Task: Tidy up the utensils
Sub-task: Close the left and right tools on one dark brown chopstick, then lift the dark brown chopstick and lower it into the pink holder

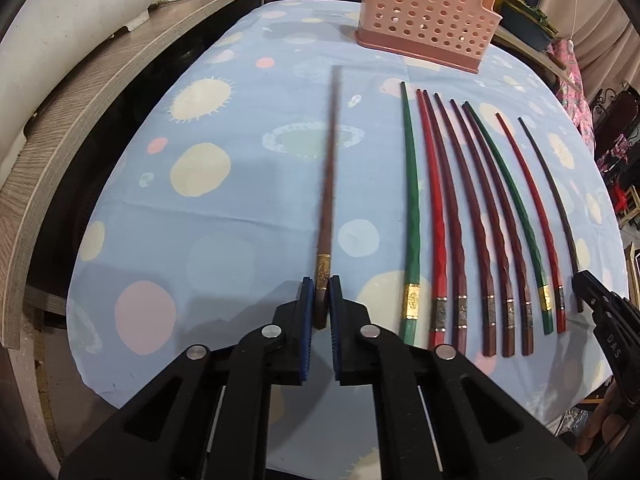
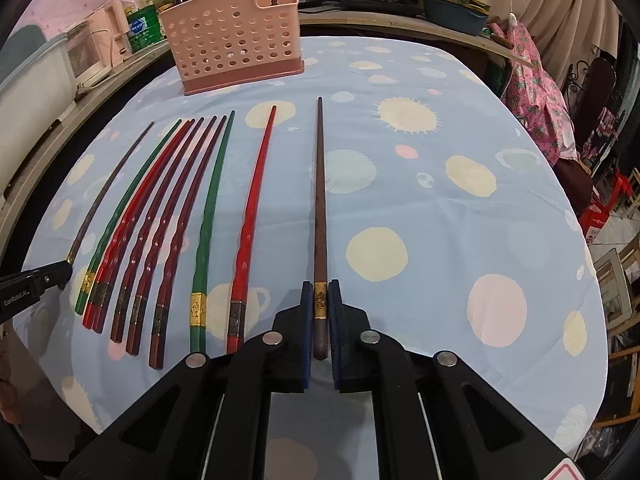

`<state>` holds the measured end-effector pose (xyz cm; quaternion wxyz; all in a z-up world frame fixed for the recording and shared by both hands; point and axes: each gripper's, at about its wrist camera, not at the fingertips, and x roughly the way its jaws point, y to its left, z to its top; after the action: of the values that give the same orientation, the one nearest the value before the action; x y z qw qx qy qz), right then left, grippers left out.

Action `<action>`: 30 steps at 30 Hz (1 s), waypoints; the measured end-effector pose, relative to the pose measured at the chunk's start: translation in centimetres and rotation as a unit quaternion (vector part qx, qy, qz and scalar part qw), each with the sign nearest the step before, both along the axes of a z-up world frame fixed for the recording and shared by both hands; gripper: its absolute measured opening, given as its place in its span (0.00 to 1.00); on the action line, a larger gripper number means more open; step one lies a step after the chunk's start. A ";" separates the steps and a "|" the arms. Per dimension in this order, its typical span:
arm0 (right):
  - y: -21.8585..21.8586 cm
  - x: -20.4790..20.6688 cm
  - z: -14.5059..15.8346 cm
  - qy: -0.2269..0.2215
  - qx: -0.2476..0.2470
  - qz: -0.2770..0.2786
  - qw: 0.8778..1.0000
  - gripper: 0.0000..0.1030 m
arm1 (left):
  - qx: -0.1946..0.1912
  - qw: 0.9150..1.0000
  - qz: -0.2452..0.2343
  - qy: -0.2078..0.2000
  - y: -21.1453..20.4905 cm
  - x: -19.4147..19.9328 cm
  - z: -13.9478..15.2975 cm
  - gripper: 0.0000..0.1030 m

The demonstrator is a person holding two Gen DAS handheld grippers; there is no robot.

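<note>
Pinching one brown chopstick (image 1: 329, 184) apiece near the gold band, each hand-held gripper (image 1: 320, 300) (image 2: 320, 300) should, I judge, stay clamped, tips level, toward the pink holder (image 2: 236, 36); the left stick looks blurred, possibly lifted off the desk (image 2: 460, 216).

Cloth (image 2: 460, 216): I see pale blue with cream, pink and white dots.
Holder (image 2: 236, 42): pink, hole-patterned, darker pink base, at the far edge.
Row (image 1: 480, 216): green, red and maroon chopsticks, gold or silver bands.
My pads (image 1: 306, 308): blue, on black grippers.
Held sticks (image 2: 320, 216): brown, gold bands.
</note>
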<state>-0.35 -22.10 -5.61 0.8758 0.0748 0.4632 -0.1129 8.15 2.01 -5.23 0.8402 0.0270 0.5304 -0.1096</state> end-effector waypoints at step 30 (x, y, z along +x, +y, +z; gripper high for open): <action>-7.6 10.6 22.8 -0.246 0.059 -0.008 0.968 0.07 | -0.121 0.971 0.022 -0.207 -0.2 11.6 23.7 0.07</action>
<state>10.22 -29.73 17.15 0.9559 0.1552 0.2392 -0.0704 19.73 1.83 18.47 0.9309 -0.0645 0.3284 -0.1466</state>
